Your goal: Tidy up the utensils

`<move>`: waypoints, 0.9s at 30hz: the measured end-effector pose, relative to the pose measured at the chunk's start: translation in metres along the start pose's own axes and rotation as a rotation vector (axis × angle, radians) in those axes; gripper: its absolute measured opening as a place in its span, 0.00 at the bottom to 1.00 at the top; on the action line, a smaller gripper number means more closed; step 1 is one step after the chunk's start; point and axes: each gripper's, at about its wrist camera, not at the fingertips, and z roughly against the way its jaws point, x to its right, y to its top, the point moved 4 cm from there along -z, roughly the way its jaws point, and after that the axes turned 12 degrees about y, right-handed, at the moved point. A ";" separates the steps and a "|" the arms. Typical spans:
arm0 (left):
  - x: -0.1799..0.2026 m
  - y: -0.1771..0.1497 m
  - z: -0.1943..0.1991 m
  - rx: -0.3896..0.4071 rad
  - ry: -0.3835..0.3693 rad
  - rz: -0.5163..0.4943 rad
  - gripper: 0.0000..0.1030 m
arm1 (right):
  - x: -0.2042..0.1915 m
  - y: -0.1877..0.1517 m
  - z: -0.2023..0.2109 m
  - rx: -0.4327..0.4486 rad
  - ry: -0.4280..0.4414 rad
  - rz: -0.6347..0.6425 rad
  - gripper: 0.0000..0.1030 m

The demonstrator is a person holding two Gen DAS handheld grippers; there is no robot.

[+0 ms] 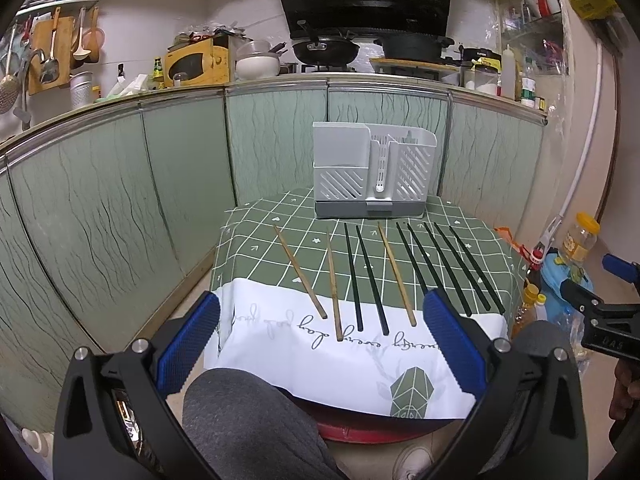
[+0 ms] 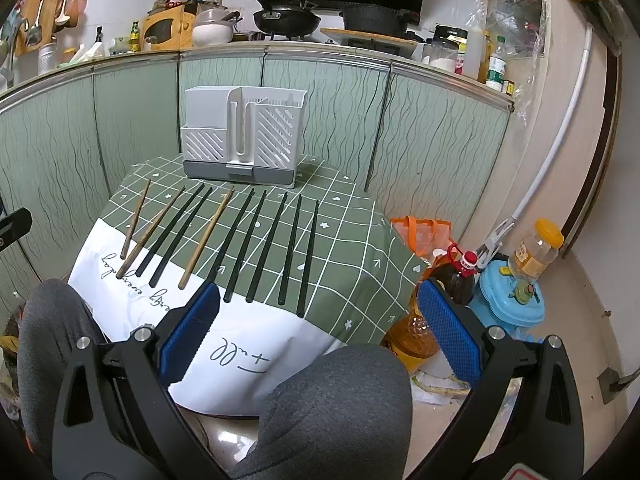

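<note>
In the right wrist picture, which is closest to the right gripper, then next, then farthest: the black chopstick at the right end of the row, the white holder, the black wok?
From the right gripper:
1. Rightmost black chopstick, on the tablecloth just ahead of the fingers.
2. White utensil holder, at the table's far edge.
3. Black wok, up on the stove behind.

Tablecloth (image 1: 320, 344): cursive "every day"; right claw (image 1: 608, 344) body: "DAS"
</note>
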 end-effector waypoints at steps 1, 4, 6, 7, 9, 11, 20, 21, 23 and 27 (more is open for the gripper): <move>0.001 0.000 -0.001 -0.002 -0.002 -0.003 0.96 | 0.000 0.000 -0.001 -0.002 0.001 0.001 0.92; 0.002 0.002 -0.004 -0.002 -0.004 -0.011 0.96 | 0.001 0.000 -0.003 -0.007 0.007 0.000 0.92; 0.003 0.003 -0.006 -0.001 -0.004 -0.017 0.96 | 0.001 0.002 -0.004 -0.003 0.011 0.005 0.92; 0.004 0.004 -0.008 0.000 -0.001 -0.022 0.96 | 0.002 0.003 -0.006 -0.003 0.011 0.008 0.92; 0.005 0.005 -0.011 -0.003 -0.003 -0.028 0.96 | 0.002 0.005 -0.008 -0.001 0.016 0.010 0.92; 0.006 0.006 -0.015 -0.008 -0.006 -0.030 0.96 | 0.002 0.007 -0.012 -0.005 0.021 0.009 0.92; 0.004 0.007 -0.050 -0.047 0.004 -0.032 0.96 | 0.007 0.008 -0.043 -0.042 0.033 0.007 0.92; 0.004 0.006 -0.055 -0.049 0.009 -0.033 0.96 | 0.007 0.007 -0.047 -0.044 0.039 0.008 0.92; 0.004 0.006 -0.066 -0.043 0.023 -0.023 0.96 | 0.008 0.007 -0.056 -0.051 0.040 0.012 0.92; 0.006 0.003 -0.088 -0.048 0.043 -0.018 0.96 | 0.011 0.005 -0.074 -0.071 0.054 0.004 0.92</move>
